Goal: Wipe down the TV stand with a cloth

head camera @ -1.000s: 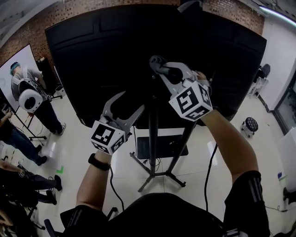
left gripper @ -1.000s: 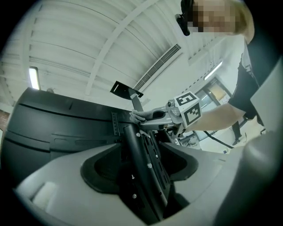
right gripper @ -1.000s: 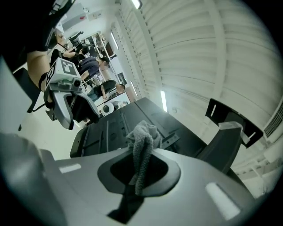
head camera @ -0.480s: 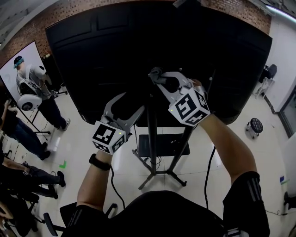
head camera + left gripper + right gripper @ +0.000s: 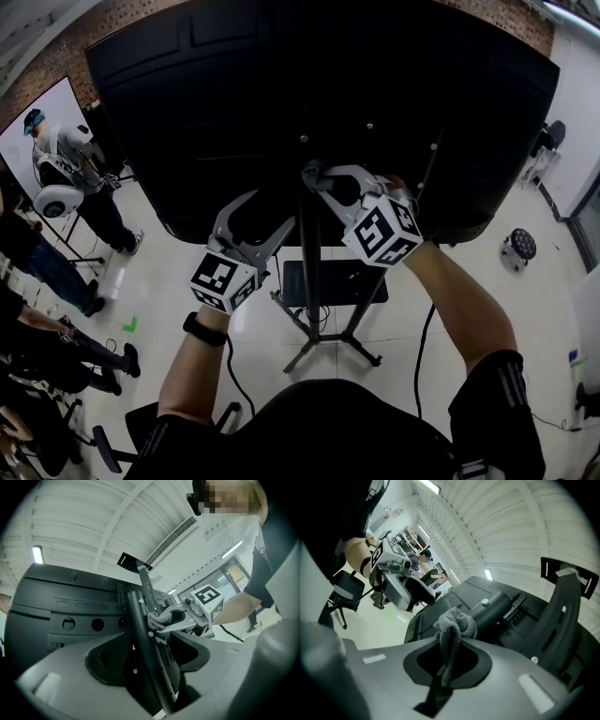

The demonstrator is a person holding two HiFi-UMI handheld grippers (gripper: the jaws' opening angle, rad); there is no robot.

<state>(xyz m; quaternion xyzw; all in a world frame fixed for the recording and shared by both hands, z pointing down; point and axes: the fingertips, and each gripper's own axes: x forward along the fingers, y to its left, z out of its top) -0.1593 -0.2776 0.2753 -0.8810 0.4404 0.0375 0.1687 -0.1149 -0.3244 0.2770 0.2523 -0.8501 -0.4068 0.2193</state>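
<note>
Clamped shut on cloth (image 5: 451, 634) with right gripper (image 5: 322, 177). Bunched at jaw tips, tail hanging down into gap between jaws. Pressed against side of stand pole (image 5: 310, 272), high up, just below back of TV (image 5: 281, 94). Spread wide on left gripper (image 5: 270, 208), nothing gripped; pole lined up between jaws but beyond tips. Lower and left of cloth, near, not touching it.

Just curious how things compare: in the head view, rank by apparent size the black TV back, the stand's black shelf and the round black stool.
Black TV back, largest by far.
Stand's black shelf.
Round black stool, smallest; it stands farther off, so its true size is unsure.
</note>
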